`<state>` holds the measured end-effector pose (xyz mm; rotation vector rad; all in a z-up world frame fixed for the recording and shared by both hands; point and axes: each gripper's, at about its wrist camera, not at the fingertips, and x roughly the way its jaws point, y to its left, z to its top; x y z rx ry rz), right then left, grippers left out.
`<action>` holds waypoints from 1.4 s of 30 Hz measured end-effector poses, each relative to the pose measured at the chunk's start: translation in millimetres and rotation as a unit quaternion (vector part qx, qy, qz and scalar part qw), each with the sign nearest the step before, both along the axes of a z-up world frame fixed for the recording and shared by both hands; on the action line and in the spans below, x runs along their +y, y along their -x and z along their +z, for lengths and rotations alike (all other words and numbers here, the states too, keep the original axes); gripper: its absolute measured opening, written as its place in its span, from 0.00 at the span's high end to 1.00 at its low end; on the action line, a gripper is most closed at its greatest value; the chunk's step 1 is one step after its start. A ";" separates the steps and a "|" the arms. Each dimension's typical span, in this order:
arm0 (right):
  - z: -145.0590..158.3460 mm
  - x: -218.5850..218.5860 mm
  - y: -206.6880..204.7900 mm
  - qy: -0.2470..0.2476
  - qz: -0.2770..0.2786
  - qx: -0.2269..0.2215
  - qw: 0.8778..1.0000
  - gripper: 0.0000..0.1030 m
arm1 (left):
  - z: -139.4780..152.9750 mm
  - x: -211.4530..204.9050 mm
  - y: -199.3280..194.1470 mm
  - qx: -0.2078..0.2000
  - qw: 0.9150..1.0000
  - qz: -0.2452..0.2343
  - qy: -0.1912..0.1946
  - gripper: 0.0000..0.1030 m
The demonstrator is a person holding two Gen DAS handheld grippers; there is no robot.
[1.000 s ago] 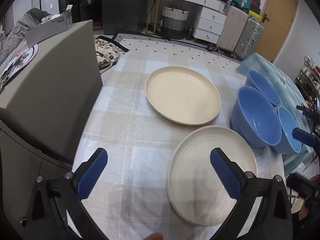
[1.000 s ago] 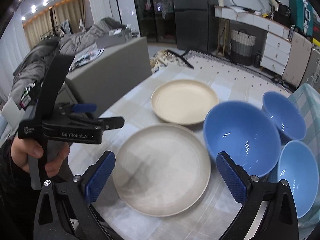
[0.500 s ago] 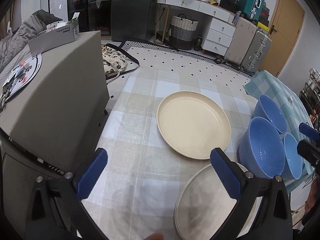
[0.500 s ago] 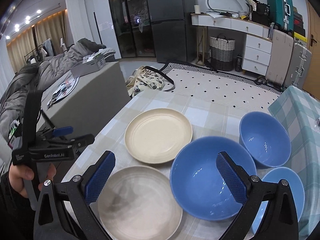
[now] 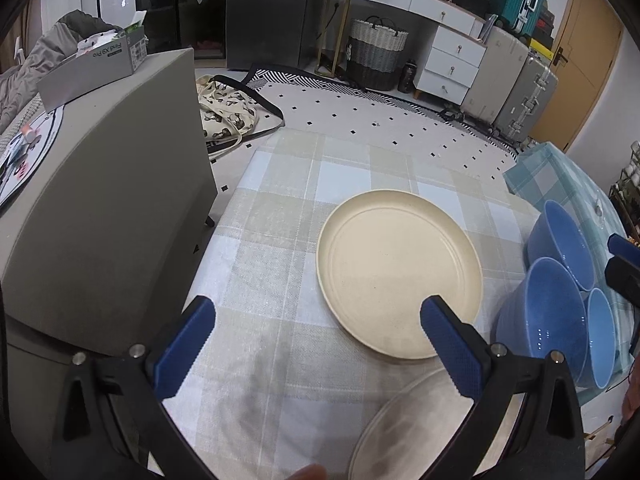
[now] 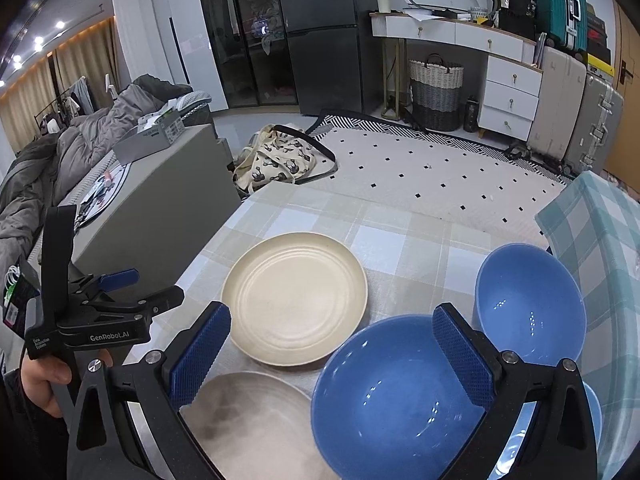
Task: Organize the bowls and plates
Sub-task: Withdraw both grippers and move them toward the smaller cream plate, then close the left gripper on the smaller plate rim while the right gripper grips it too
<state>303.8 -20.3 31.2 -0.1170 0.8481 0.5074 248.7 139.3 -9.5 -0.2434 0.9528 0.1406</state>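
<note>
A cream plate (image 5: 398, 272) (image 6: 294, 298) lies in the middle of the checked tablecloth. Nearer me lies a paler white plate (image 5: 408, 424) (image 6: 256, 428), cut off by the frame. To the right stand three blue bowls: a large bowl (image 6: 396, 396) (image 5: 548, 320), a far bowl (image 6: 528, 304) (image 5: 564, 240) and a small bowl (image 5: 600, 336) mostly hidden in the right wrist view. My left gripper (image 5: 316, 340) hangs open above the cloth with nothing between its fingers. My right gripper (image 6: 332, 356) is open over the large bowl's near-left rim. A hand holds the left gripper body (image 6: 92, 320).
A grey cabinet (image 5: 100, 208) stands close against the table's left edge, with a box (image 5: 96, 64) on top. A light blue checked cloth (image 6: 600, 240) covers the surface to the right. Beyond the table's far edge are a rug and a patterned bag (image 6: 276, 160).
Both grippers have drawn back and risen. The plates and bowls sit lower and nearer in both views, and more of the room shows. Nothing on the table has moved.
</note>
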 end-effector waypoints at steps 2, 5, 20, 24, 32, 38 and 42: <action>-3.0 1.8 -10.7 0.006 -0.001 0.004 1.000 0.01 | -5.2 1.3 -6.0 0.007 1.000 0.003 -0.001 0.00; -7.5 5.8 -24.1 0.015 -0.003 0.010 1.000 0.01 | -11.7 4.2 -15.4 0.017 1.000 0.009 0.008 0.00; -59.5 23.4 -87.2 0.066 0.000 0.072 0.995 0.01 | -42.5 3.5 -46.7 0.058 0.998 0.030 0.021 0.00; -74.7 29.2 -98.4 0.084 0.005 0.083 0.993 0.01 | -50.1 -2.1 -53.2 0.070 0.997 0.024 0.017 0.01; -101.4 37.7 -118.0 0.103 0.014 0.109 0.989 0.10 | -67.8 0.4 -61.1 0.097 0.995 0.022 0.019 0.14; -123.2 41.0 -129.5 0.114 0.016 0.138 0.984 0.30 | -84.1 4.3 -63.9 0.116 0.992 0.026 0.036 0.21; -132.9 41.7 -133.1 0.116 0.020 0.149 0.982 0.36 | -86.4 0.5 -64.6 0.119 0.992 0.021 0.034 0.28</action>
